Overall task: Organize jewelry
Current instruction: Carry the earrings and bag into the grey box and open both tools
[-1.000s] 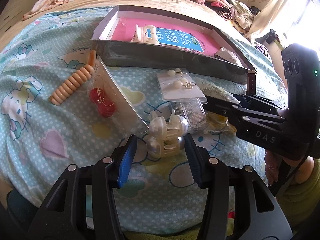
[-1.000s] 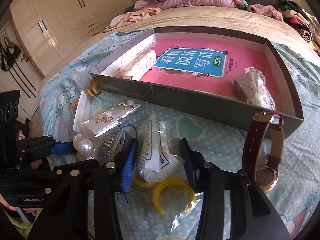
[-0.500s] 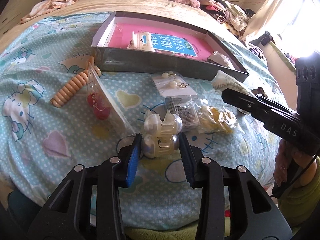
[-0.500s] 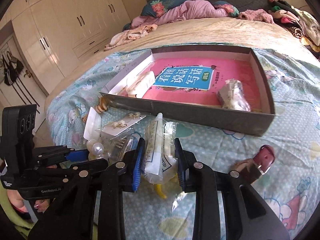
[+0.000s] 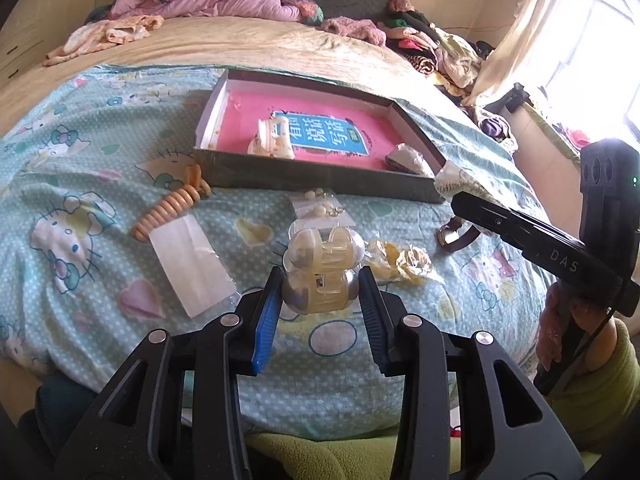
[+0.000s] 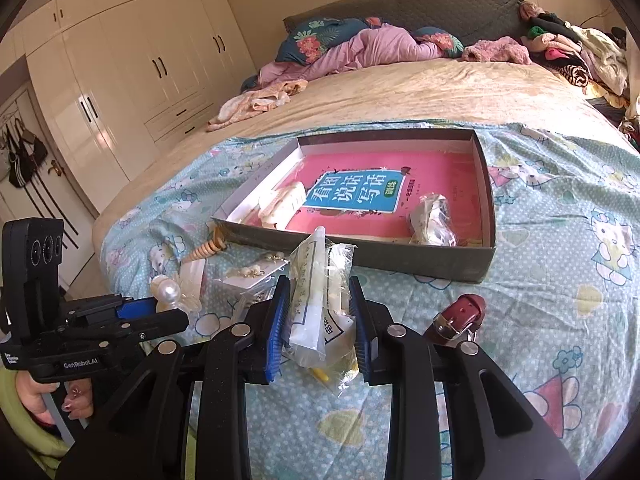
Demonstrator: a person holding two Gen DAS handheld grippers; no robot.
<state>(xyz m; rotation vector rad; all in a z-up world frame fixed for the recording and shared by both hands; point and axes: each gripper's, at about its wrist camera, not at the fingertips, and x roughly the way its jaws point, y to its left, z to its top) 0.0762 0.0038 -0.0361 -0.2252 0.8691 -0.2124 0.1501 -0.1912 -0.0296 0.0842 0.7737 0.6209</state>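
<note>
My left gripper [image 5: 320,300] is shut on a cream pearl hair claw [image 5: 322,268] and holds it above the bedspread; the claw also shows in the right wrist view [image 6: 170,290]. My right gripper [image 6: 318,320] is shut on a clear plastic bag with a white card and jewelry [image 6: 318,304], lifted off the bed. A shallow dark box [image 5: 320,178] with a pink book inside [image 6: 360,196] lies ahead. In it lie a cream hair clip [image 5: 272,142] and a small bagged item [image 6: 432,224].
On the bedspread lie an orange bead bracelet [image 5: 172,210], a flat clear packet [image 5: 192,266], an earring card [image 5: 320,210], a yellow bagged item [image 5: 400,262] and a dark red watch strap [image 6: 460,314]. Clothes are piled at the far bed end [image 6: 560,48].
Both grippers closed on their items and rose: the left lifted the pearl claw, the right lifted the clear bag. The box now looks farther away.
</note>
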